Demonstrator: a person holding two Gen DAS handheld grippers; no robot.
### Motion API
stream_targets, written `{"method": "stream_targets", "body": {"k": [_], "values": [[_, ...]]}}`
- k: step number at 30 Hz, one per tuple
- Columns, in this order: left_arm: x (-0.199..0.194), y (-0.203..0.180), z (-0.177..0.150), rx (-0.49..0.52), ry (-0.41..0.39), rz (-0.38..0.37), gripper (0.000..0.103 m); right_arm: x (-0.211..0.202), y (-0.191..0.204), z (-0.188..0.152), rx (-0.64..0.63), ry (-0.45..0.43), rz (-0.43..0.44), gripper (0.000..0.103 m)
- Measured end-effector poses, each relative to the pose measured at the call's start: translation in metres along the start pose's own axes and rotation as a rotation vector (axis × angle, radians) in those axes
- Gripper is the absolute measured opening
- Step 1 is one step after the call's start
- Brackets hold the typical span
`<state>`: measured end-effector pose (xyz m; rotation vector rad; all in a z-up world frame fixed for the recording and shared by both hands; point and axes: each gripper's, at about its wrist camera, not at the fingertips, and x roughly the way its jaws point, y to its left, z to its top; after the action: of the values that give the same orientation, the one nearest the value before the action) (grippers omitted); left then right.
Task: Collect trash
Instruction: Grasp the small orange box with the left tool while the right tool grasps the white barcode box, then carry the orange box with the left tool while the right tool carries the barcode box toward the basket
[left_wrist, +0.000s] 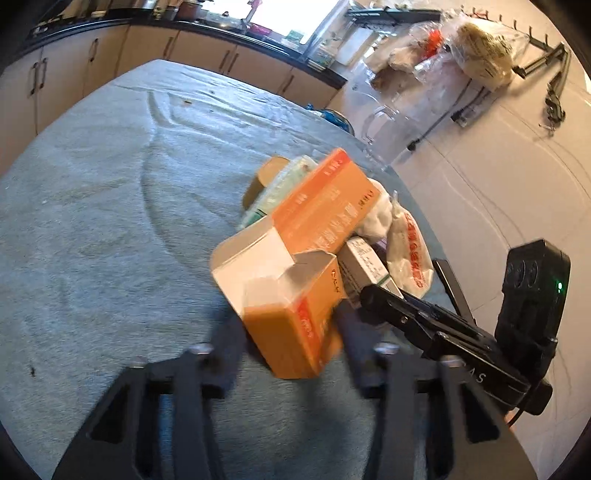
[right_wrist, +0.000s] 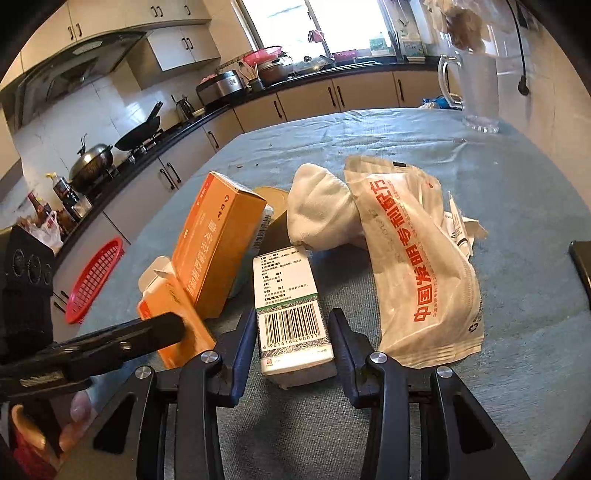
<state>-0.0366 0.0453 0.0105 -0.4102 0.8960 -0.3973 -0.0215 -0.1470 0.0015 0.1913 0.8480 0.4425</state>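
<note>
A heap of trash lies on the blue-grey tablecloth (left_wrist: 92, 229). An open orange carton (left_wrist: 291, 314) sits between my left gripper's (left_wrist: 291, 347) fingers, which are shut on its sides; it also shows in the right wrist view (right_wrist: 173, 317). A second orange box (left_wrist: 325, 203) leans on it, also visible from the right wrist (right_wrist: 218, 243). My right gripper (right_wrist: 291, 343) is shut on a white barcode box (right_wrist: 291, 302). A crumpled white tissue (right_wrist: 317, 210) and a white wrapper with red print (right_wrist: 421, 269) lie beside it.
A clear glass jug (right_wrist: 476, 88) stands at the table's far right edge. A red basket (right_wrist: 94, 280) sits left of the table. Kitchen counters with pots run behind. A dark object (right_wrist: 581, 266) lies at the right edge.
</note>
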Motion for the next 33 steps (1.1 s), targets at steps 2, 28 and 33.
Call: {"method": "stream_targets", "body": {"k": [2,28,33], "values": [[-0.001,-0.006,-0.001,0.023,-0.018,0.006,0.031,0.000,0.000,-0.001,0.000,-0.001,0.000,0.043],[-0.052,-0.011,-0.026,0.192,-0.171,0.137,0.020,-0.021,0.042,-0.026,-0.124,-0.033,-0.119,0.039],[-0.054,-0.011,-0.027,0.201,-0.182,0.155,0.020,-0.020,0.043,-0.026,-0.128,-0.013,-0.122,0.039]]}}
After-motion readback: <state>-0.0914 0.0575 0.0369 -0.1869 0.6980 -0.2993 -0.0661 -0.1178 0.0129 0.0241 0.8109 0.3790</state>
